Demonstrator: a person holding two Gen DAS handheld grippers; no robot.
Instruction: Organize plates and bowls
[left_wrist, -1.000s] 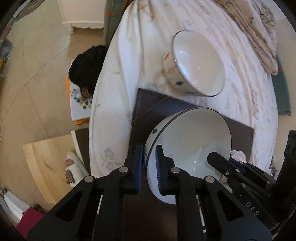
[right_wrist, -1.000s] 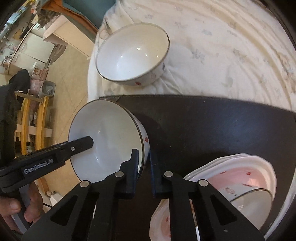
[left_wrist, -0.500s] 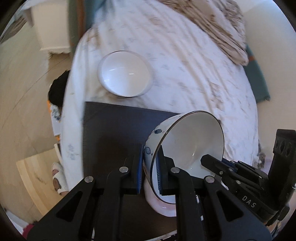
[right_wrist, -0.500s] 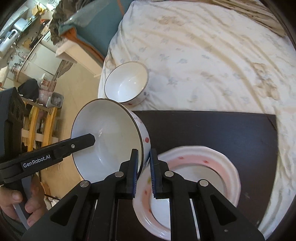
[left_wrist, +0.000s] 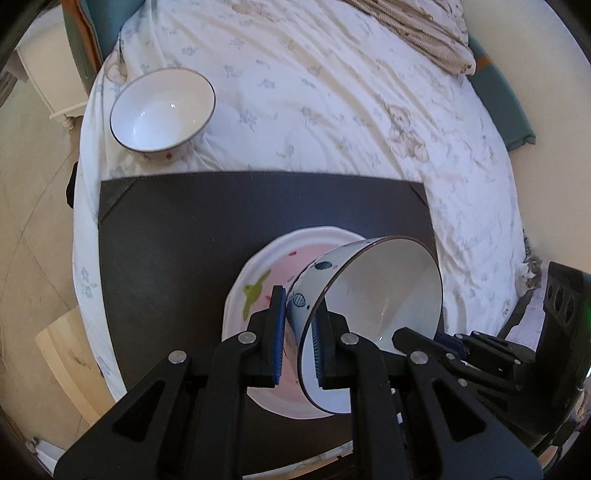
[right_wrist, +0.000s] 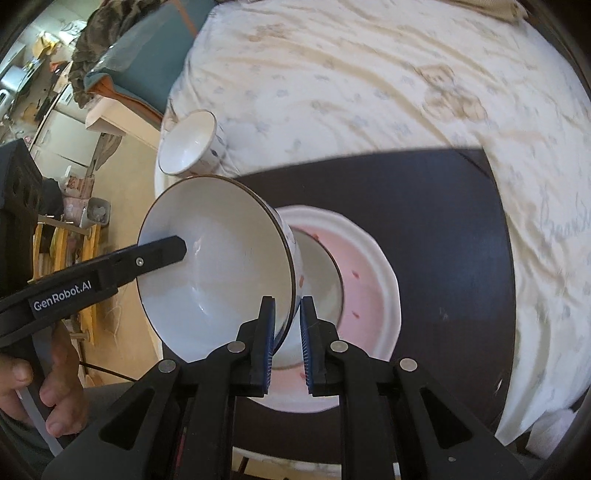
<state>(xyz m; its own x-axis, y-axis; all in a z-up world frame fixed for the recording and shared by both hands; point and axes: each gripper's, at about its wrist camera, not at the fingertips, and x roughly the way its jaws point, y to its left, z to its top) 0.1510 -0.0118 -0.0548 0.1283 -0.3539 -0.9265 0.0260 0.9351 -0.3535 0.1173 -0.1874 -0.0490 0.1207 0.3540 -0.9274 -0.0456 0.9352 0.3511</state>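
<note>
— Looking down, saw the bed, a dark mat on it, a pink plate on the mat, and a spare bowl off on the sheet.

— Held the bowl tilted above that plate. Pinched its rim from opposite sides with the left gripper and right gripper.

— Probably needed levelling first, then lowering centred and releasing together.

A bed with a cream floral-print sheet fills the upper frame. Beige tiled floor runs down the left, a white wooden nightstand at upper left, a light wooden board lower left.
</note>
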